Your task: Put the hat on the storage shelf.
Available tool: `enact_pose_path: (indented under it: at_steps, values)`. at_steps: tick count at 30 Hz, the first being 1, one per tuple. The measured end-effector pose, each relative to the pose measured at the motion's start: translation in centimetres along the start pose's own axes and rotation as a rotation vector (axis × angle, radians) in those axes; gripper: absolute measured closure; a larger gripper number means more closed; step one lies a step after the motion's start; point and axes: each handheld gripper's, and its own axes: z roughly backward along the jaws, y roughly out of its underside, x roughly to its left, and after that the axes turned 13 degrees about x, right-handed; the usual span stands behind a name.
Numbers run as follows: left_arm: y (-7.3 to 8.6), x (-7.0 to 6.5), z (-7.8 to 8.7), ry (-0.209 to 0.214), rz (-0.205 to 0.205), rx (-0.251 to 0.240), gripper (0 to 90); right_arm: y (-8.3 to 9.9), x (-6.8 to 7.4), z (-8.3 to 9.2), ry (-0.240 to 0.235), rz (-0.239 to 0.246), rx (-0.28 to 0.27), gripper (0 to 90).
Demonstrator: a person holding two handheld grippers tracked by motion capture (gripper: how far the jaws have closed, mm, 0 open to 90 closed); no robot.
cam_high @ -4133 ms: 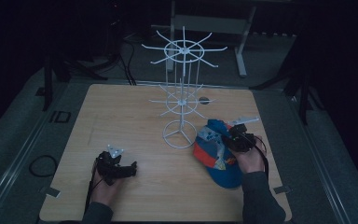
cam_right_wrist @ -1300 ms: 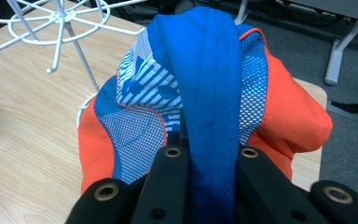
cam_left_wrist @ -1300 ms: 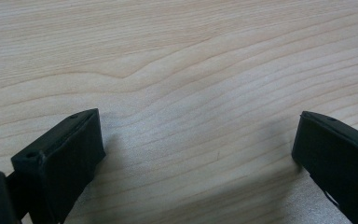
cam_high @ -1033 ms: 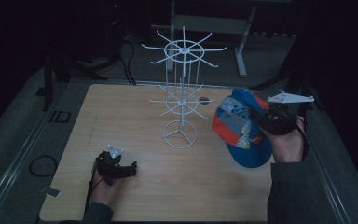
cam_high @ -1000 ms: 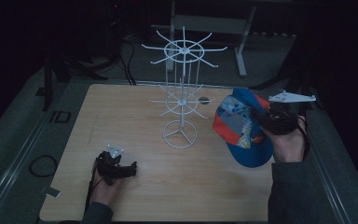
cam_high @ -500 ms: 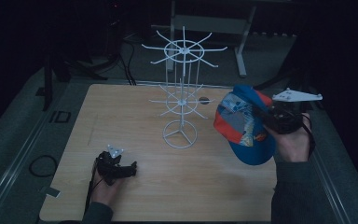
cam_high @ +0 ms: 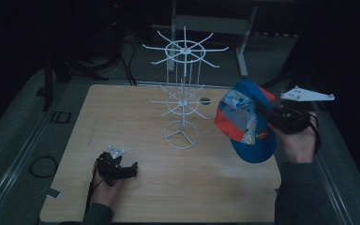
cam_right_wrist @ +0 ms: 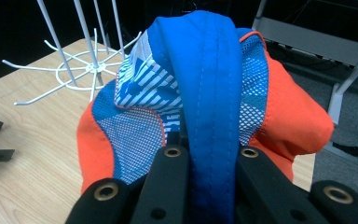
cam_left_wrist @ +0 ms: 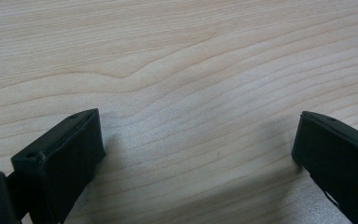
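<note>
A blue, orange and white cap [cam_high: 246,123] hangs in the air over the table's right side, to the right of a white wire hook stand [cam_high: 183,93]. My right gripper [cam_high: 267,114] is shut on the cap's blue band [cam_right_wrist: 212,107], which runs between its two black jaws. The stand's lower ring of hooks [cam_right_wrist: 81,70] lies to the cap's left in the right gripper view. My left gripper [cam_high: 132,171] rests on the wooden table [cam_high: 122,112] near the front left, open, with only bare wood [cam_left_wrist: 196,107] between its jaws.
The stand's round wire base [cam_high: 181,135] sits mid-table. A small dark hole [cam_high: 205,100] marks the tabletop behind the stand. Grey floor borders the table, with a metal frame [cam_high: 215,23] and cables [cam_high: 122,51] at the back.
The right gripper has lifted the cap off the table and carried it up and to the right, now a little higher and nearer the stand's hooks. The left gripper has stayed put.
</note>
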Motion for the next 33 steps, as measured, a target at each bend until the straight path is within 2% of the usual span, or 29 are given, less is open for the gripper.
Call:
enact_pose_path:
  at_steps: [8,22,33]
  values:
    - [0.0,0.0,0.0,0.0,0.0,0.0,2.4,-0.1,0.2,0.3,-0.016,0.002,-0.02,87.9]
    - [0.0,0.0,0.0,0.001,0.001,0.0,2.4,-0.7,0.3,2.2,-0.04,0.003,-0.077,87.8]
    - [0.0,0.0,0.0,0.001,0.0,0.0,2.4,-1.2,0.2,3.2,-0.086,-0.004,-0.128,87.9]
